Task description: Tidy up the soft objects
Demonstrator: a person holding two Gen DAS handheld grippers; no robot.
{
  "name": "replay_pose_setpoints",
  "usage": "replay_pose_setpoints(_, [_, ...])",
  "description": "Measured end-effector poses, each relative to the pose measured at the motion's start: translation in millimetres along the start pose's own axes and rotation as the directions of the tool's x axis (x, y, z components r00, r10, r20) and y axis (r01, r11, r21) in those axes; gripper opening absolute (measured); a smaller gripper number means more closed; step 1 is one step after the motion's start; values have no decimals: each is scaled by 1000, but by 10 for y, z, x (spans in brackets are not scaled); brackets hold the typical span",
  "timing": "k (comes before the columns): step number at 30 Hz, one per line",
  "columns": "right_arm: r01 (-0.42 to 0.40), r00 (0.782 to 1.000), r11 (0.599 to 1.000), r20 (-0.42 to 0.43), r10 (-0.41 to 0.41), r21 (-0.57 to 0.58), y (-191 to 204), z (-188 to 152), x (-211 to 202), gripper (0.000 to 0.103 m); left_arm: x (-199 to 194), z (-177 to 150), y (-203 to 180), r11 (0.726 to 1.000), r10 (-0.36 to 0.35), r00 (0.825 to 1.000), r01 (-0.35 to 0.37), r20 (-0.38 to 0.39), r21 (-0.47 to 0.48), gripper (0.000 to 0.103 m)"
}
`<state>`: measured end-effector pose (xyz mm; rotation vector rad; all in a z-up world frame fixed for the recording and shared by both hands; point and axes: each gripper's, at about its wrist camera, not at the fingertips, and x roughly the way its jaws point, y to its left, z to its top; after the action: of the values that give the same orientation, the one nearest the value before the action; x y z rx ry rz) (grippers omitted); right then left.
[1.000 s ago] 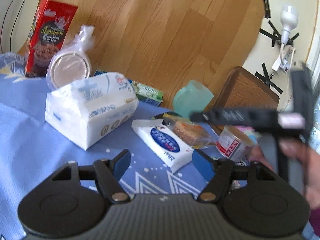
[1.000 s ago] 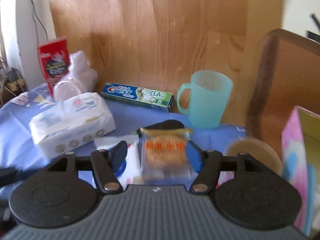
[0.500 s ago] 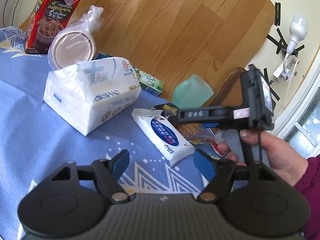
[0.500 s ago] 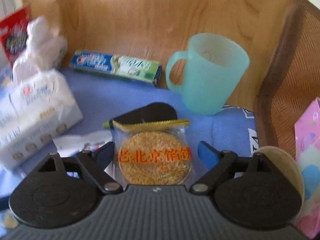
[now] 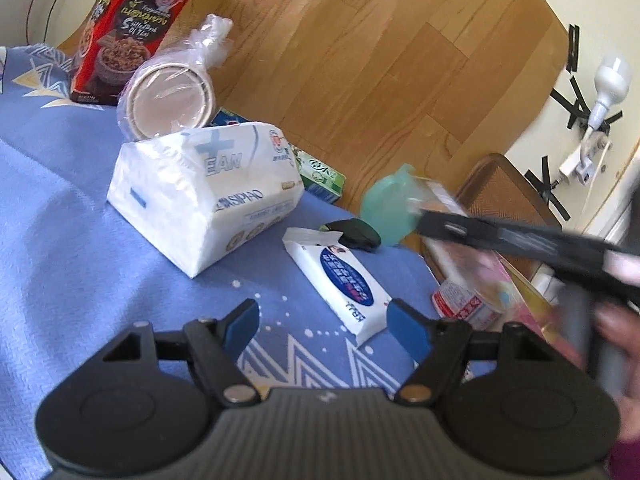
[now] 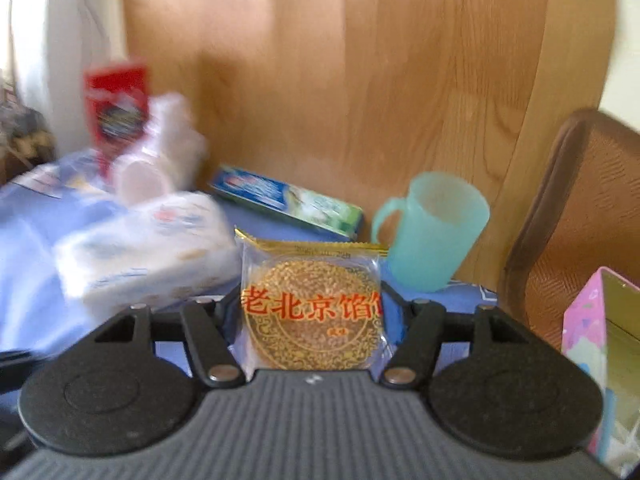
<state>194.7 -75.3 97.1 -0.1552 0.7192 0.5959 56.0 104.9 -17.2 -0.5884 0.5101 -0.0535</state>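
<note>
My right gripper [image 6: 312, 312] is shut on a wrapped round pastry [image 6: 312, 316] with red Chinese print and holds it lifted above the blue cloth. In the left wrist view the right gripper's black body [image 5: 520, 244] is a blurred bar at the right. My left gripper [image 5: 324, 326] is open and empty over the blue tablecloth [image 5: 60, 248]. A small wet-wipes pack [image 5: 340, 276] lies just ahead of it. A large white tissue pack [image 5: 204, 192] lies farther left, and shows blurred in the right wrist view [image 6: 144, 248].
A red cereal box [image 5: 132, 28], bagged paper cups [image 5: 172, 92], a toothpaste box [image 6: 288, 200], a teal mug [image 6: 432, 232], a black object [image 5: 356, 234], a small red-and-white tub [image 5: 464, 304] and a pink box [image 6: 600, 360] stand around. A wooden board and a brown chair [image 6: 580, 216] are behind.
My right gripper closed on the pastry and lifted it off the cloth. In the left wrist view it has swung up and right. My left gripper stayed open, shifting slightly.
</note>
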Motion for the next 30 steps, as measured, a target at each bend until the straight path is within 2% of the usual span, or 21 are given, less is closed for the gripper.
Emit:
replay_pose_setpoints(3, [-68, 998, 997, 16, 68, -23, 122, -202, -472, 68, 5, 4, 7, 1000, 2, 1000, -2, 1, 0, 73])
replay_pose_setpoints(7, [-98, 995, 993, -33, 96, -65, 322, -658, -847, 68, 13, -6, -26, 1000, -2, 1000, 2, 1, 25, 73])
replay_pose_setpoints(9, [-98, 994, 993, -57, 94, -59, 389, -913, -908, 70, 16, -19, -67, 999, -13, 1000, 13, 0, 53, 73])
replay_pose_setpoints(13, [-55, 995, 998, -85, 57, 23, 427, -1325, -854, 83, -5, -77, -200, 989, -58, 998, 59, -11, 135, 73])
replay_pose_setpoints(14, [-42, 996, 998, -80, 45, 41, 419, -1391, -873, 83, -20, -95, -238, 985, -64, 998, 65, -9, 159, 73])
replay_pose_setpoints(16, [-34, 998, 998, -53, 37, 55, 401, -1495, -976, 88, -47, -140, -313, 977, -91, 995, 95, -31, 189, 73])
replay_pose_setpoints(18, [-44, 999, 997, -20, 46, 63, 360, -1564, -1078, 91, -59, -208, -364, 970, -146, 985, 161, -94, 180, 75])
replay_pose_setpoints(22, [-42, 999, 998, 15, 41, 49, 310, -1678, -1189, 91, -151, -383, -501, 965, -190, 969, 214, -158, 154, 75])
replay_pose_setpoints(24, [-52, 998, 997, 19, 51, 49, 280, -1705, -1199, 91, -180, -460, -599, 963, -196, 961, 226, -197, 144, 76])
replay_pose_setpoints(27, [-62, 998, 997, 25, 61, 36, 282, -1699, -1200, 91, -238, -569, -752, 959, -172, 959, 216, -225, 185, 80])
replay_pose_setpoints(28, [-70, 997, 997, 17, 70, 23, 292, -1699, -1175, 92, -239, -596, -769, 958, -164, 956, 213, -242, 193, 78])
replay_pose_setpoints(29, [-74, 997, 997, 9, 74, 19, 297, -1725, -1168, 91, -205, -647, -809, 958, -152, 950, 210, -272, 196, 63])
replay_pose_setpoints(30, [-82, 997, 997, 6, 82, 15, 296, -1748, -1150, 88, -174, -710, -851, 955, -151, 942, 218, -300, 203, 58])
